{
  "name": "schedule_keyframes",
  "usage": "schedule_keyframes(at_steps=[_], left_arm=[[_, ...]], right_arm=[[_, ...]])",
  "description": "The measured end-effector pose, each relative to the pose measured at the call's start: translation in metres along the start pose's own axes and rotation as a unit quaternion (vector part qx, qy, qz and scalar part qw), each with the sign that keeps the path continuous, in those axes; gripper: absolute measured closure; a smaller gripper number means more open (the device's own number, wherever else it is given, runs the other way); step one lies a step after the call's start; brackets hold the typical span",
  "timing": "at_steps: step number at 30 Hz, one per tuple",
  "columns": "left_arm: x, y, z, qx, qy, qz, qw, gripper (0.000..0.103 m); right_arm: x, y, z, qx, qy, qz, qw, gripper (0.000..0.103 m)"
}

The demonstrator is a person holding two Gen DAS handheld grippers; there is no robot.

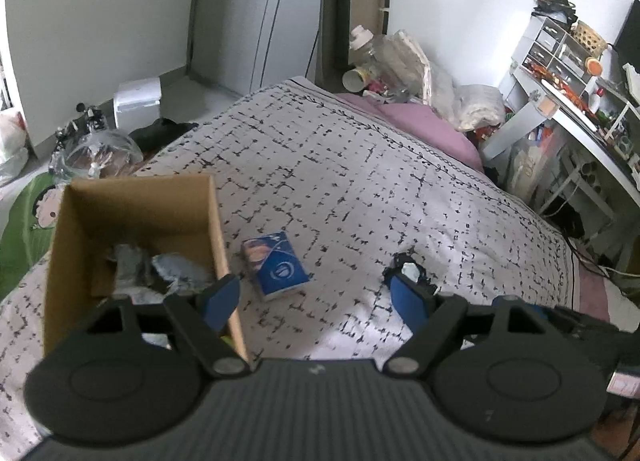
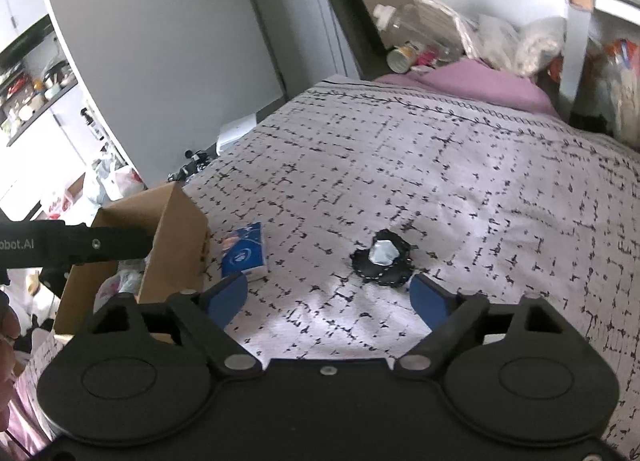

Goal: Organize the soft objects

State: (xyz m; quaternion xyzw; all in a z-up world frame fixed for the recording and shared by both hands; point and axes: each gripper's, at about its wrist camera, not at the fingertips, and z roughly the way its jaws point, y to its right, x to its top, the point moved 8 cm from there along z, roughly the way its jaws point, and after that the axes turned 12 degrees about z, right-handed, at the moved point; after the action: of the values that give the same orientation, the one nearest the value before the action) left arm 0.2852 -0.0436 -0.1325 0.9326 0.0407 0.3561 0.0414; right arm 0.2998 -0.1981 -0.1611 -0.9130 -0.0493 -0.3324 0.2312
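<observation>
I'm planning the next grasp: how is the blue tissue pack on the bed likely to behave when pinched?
The blue tissue pack looks like a soft wrapped packet, so it would probably squash slightly and feel light. Its glossy wrapper may be a little slippery. Lying flat on the bedspread, it should not roll.

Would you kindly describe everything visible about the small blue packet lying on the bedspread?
The blue packet looks like a soft plastic-wrapped pocket tissue pack: rectangular, glossy blue, with a round white logo and a paler printed picture at one end. It lies flat on the patterned bedspread, angled diagonally, just beside the cardboard box without clearly touching it. Nothing holds it; both tools are clear of it.
</observation>
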Motion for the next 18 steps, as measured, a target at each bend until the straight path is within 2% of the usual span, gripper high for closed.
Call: schedule_keyframes(at_steps=[10,18], left_arm=[[0.012,0.011,0.044,-0.008,-0.032,-0.043,0.9985,0.025],[0.015,0.015,0.083,0.011,-0.068,-0.055,0.9961,0.026]], right_arm=[[0.008,0.027,0.02,0.005,-0.017,0.047,0.999,0.034],[0.014,0.042,0.04,0.012,-0.033,0.081,0.996,0.044]])
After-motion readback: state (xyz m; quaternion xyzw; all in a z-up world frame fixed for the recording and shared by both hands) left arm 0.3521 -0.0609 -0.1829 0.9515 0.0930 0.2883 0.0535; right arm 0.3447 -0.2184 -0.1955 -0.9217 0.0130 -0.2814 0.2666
